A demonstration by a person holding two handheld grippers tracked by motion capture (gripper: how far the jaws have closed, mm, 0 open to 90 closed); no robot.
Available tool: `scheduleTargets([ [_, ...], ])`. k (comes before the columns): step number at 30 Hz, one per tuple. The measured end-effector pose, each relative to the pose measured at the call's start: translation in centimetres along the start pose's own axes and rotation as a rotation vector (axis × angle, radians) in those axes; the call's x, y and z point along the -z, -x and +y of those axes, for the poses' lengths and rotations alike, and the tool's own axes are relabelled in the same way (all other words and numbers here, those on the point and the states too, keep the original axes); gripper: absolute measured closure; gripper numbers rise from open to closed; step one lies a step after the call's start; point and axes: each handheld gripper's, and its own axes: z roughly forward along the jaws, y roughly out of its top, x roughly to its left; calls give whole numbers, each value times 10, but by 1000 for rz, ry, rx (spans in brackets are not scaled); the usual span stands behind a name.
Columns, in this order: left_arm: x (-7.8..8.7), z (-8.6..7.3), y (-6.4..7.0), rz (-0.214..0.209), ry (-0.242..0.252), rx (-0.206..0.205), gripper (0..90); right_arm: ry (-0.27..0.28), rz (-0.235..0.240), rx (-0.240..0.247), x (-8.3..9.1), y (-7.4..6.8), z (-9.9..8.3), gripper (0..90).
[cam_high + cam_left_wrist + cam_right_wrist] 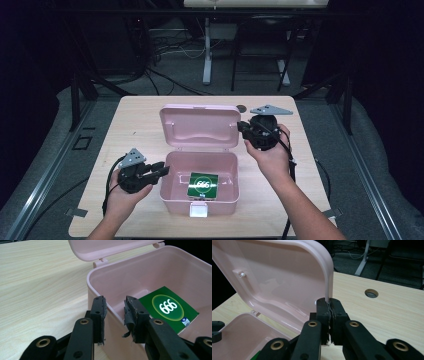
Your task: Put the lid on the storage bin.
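Worktop (135, 115): a pale wooden surface with bare room on every side of the box, more to the left than to the right, and a small round cable hole (371, 293) near its far right corner.

Pink box (172, 195): it stands at the near middle of the worktop, its long axis running left to right. Its lid (199, 125) is raised and leans back past upright on hinges along the far edge, so the mouth of the box is open from above.

Green pack (202, 185): it lies flat on the floor of the box, near the front wall and slightly right of centre, with a white "666" on its top face.

Right gripper (329, 305): its jaws are pressed together on the right-hand edge of the raised lid, which runs up from between them in the right gripper view. This hand appears to be the one that governs the lid; the lid can swing forward and down over the box.

Left gripper (115, 312): its jaws stand apart, astride the upper rim of the left wall of the box, one outside and one inside, not yet pressed on it as far as can be judged. It is the nearer gripper to the pack, which lies to its right and lower.
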Motion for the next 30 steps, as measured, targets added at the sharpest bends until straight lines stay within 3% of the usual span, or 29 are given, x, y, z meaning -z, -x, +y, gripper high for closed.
scheduleTargets([
  [30, 8, 3, -3, 9, 35, -5, 644, 61, 26, 9, 16, -6, -19, 862],
])
